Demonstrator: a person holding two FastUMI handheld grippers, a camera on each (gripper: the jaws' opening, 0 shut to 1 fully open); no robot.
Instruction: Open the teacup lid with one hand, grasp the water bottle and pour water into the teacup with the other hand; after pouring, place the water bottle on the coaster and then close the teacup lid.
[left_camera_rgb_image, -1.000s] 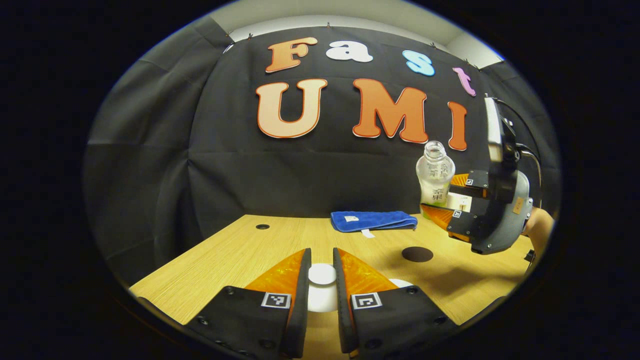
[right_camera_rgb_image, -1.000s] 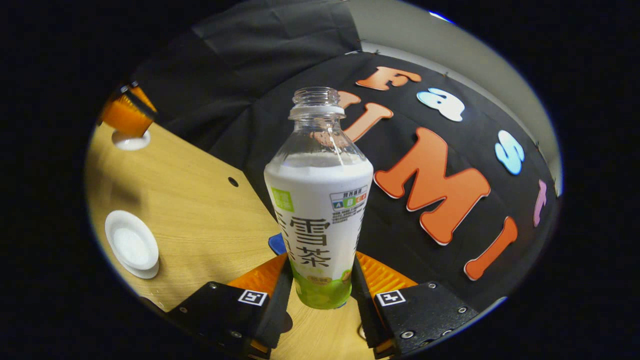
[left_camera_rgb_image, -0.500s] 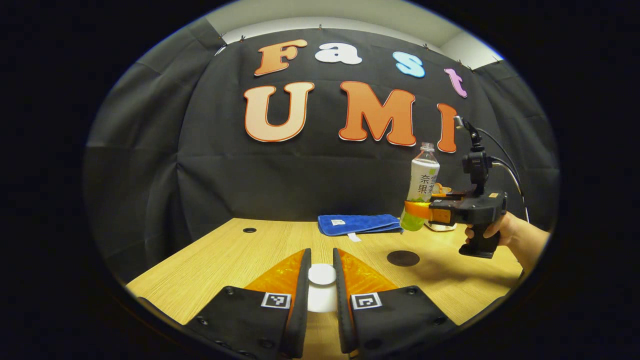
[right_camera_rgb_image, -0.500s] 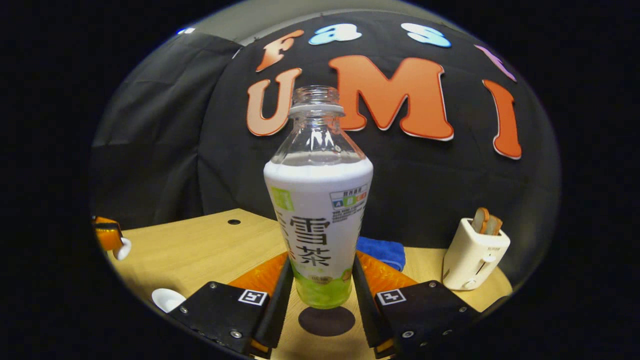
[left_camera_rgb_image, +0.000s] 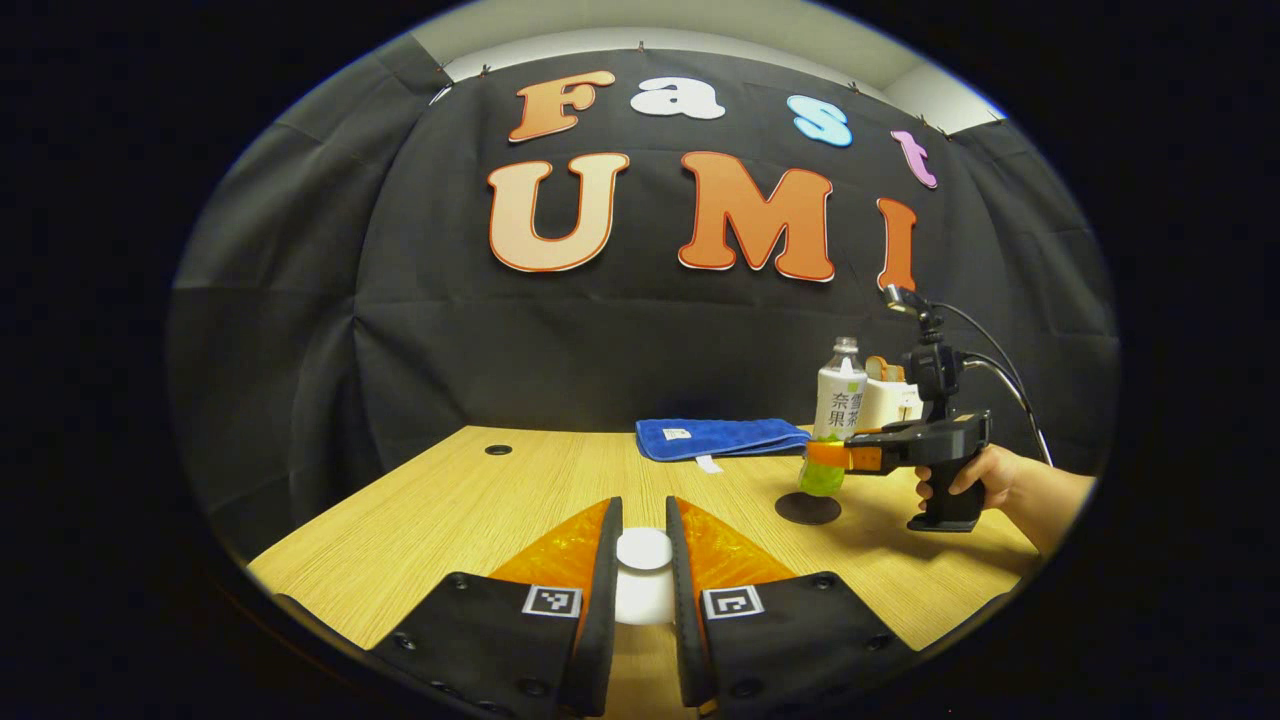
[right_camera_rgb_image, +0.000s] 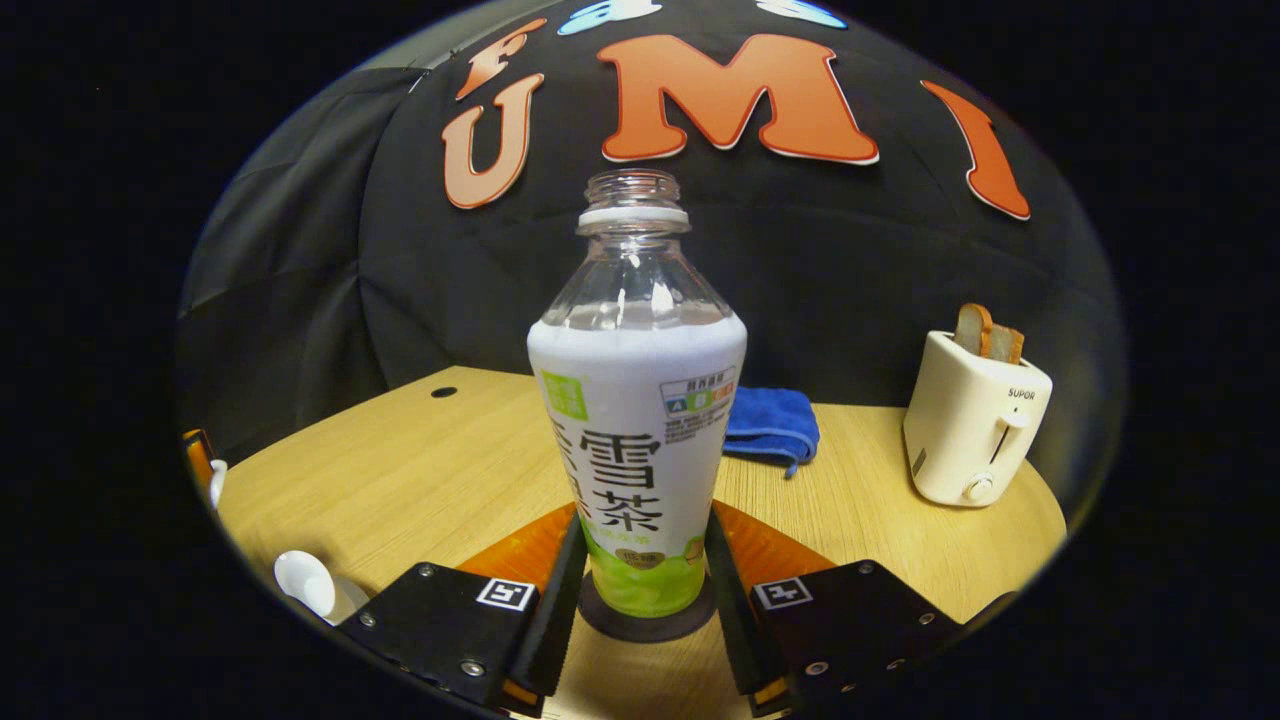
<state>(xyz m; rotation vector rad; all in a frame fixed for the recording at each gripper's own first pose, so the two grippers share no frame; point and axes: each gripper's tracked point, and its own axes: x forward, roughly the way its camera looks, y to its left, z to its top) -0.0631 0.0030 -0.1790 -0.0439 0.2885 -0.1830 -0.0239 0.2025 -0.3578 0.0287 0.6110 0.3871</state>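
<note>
Jaws clamp bottle (right_camera_rgb_image: 637, 420); toaster (right_camera_rgb_image: 975, 432) reads SUPOR

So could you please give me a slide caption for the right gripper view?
Right claw grips the uncapped water bottle upright over the dark coaster, near a toaster.

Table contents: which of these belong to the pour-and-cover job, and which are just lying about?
Job:
water bottle, held by right gripper
coaster under the bottle
teacup lid, held by left gripper
teacup

Lying about:
blue cloth
toaster with bread
</note>
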